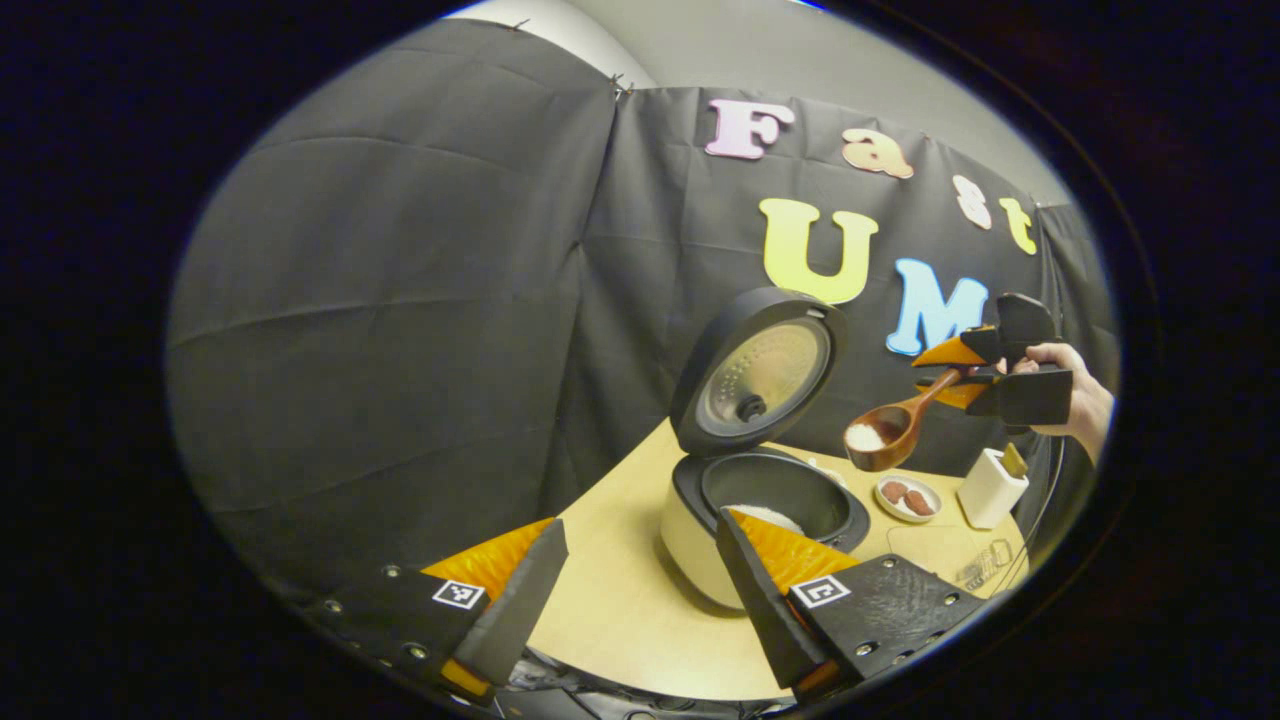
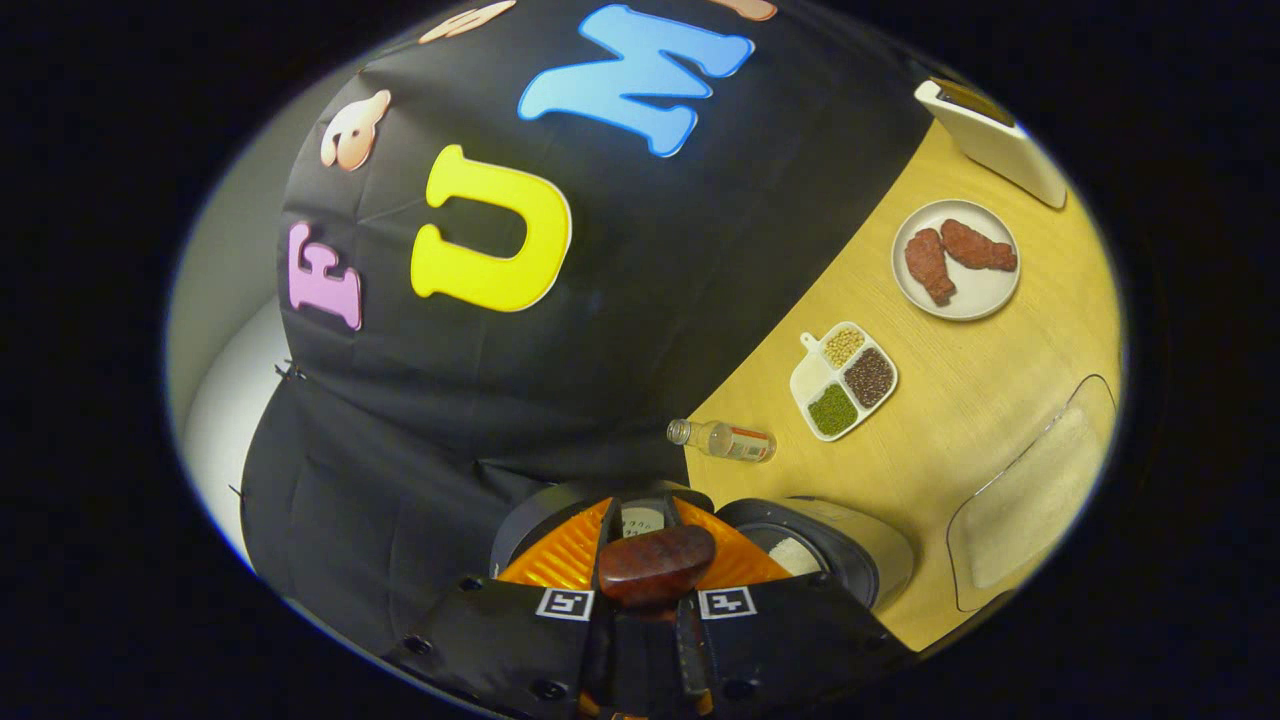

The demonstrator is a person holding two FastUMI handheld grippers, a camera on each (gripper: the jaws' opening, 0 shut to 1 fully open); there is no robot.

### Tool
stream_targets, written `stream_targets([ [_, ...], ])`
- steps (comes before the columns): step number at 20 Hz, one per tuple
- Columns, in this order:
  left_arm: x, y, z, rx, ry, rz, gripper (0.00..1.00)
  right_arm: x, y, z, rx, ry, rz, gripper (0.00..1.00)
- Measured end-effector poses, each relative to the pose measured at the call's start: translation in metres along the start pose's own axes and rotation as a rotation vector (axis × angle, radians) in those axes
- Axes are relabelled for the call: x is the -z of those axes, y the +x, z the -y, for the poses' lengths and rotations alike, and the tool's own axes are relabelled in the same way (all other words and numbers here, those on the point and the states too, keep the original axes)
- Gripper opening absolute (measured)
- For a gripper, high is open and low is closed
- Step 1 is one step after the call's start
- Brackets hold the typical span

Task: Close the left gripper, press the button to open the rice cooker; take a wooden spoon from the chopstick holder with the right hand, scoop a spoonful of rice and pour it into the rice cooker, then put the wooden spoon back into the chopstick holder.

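Observation:
The rice cooker stands open on the wooden table, its lid tilted up and white rice in the pot. My left gripper is open and hangs near the cooker's front. Above and to the right of the pot, the right gripper is shut on the handle of a wooden spoon whose bowl carries white rice. In the right gripper view the spoon's handle sits clamped between the right gripper fingers, with the cooker just below. The white chopstick holder stands at the right.
A plate with brown food pieces, a compartment dish of grains and a small bottle lying on its side sit behind the cooker. A clear container of rice lies near the table's front. A hand holds the right gripper.

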State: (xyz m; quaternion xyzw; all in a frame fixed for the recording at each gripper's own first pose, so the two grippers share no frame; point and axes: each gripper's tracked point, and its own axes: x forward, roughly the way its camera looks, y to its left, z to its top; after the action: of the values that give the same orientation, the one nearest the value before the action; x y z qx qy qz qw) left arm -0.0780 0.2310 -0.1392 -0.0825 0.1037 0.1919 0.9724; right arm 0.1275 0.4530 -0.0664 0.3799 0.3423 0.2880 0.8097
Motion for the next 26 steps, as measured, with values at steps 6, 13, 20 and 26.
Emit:
stream_targets([
  [6, -0.008, -0.001, -0.031, -0.067, -0.015, 0.018, 0.94, 0.026, 0.030, -0.041, -0.016, -0.369, -0.001, 0.24],
  [13, -0.006, -0.001, -0.056, -0.122, -0.004, 0.006, 0.94, 0.042, 0.044, -0.048, -0.034, -0.665, 0.026, 0.24],
  [20, -0.005, 0.004, -0.050, -0.118, 0.001, -0.007, 0.94, 0.048, 0.042, -0.043, -0.031, -0.807, 0.052, 0.24],
  [26, -0.001, 0.002, -0.041, -0.103, 0.009, -0.012, 0.95, 0.075, 0.039, -0.030, -0.050, -0.982, 0.013, 0.24],
])
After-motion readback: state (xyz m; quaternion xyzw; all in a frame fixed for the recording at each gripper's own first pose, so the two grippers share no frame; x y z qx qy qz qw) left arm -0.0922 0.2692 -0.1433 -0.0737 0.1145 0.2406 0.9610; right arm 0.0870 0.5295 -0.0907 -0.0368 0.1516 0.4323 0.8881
